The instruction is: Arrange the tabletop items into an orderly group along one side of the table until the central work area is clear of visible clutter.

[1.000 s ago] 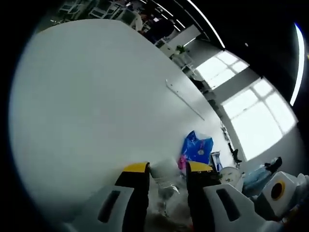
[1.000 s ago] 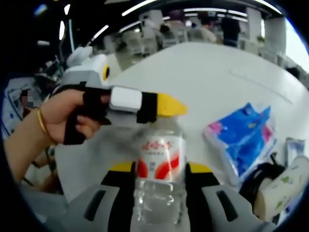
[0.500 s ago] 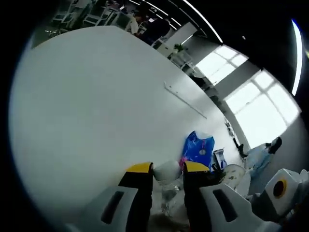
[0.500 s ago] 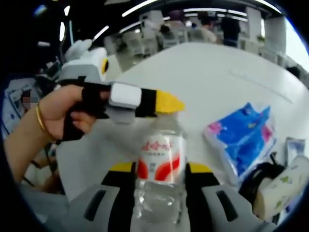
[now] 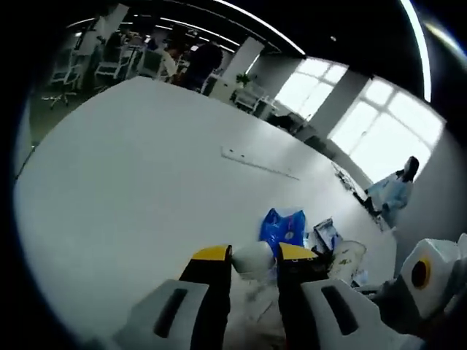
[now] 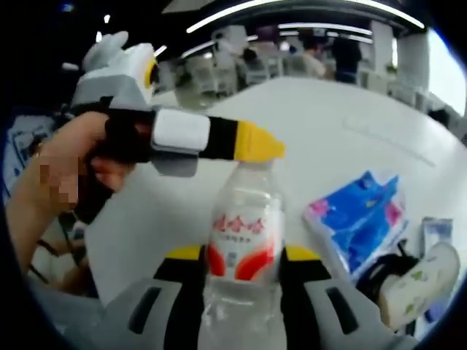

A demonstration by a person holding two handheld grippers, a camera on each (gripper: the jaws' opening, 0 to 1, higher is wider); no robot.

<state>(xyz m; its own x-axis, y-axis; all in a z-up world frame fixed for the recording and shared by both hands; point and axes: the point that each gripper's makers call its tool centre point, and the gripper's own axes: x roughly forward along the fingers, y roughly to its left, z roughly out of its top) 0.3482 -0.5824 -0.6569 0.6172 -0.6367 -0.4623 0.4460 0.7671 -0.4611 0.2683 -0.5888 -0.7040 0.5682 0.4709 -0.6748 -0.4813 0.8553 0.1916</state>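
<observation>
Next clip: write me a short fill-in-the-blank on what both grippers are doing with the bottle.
1. The right gripper is shut on the body of the clear ___.
2. The left gripper closes on the bottle's ___.
3. The soft pack lying on the white table is mainly ___.

Missing words: bottle; cap; blue

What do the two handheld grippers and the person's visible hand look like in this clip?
Both the left gripper and the right gripper have pale grey bodies, black jaws and yellow tips. The left one shows a white band. The hand wears no glove.
</observation>
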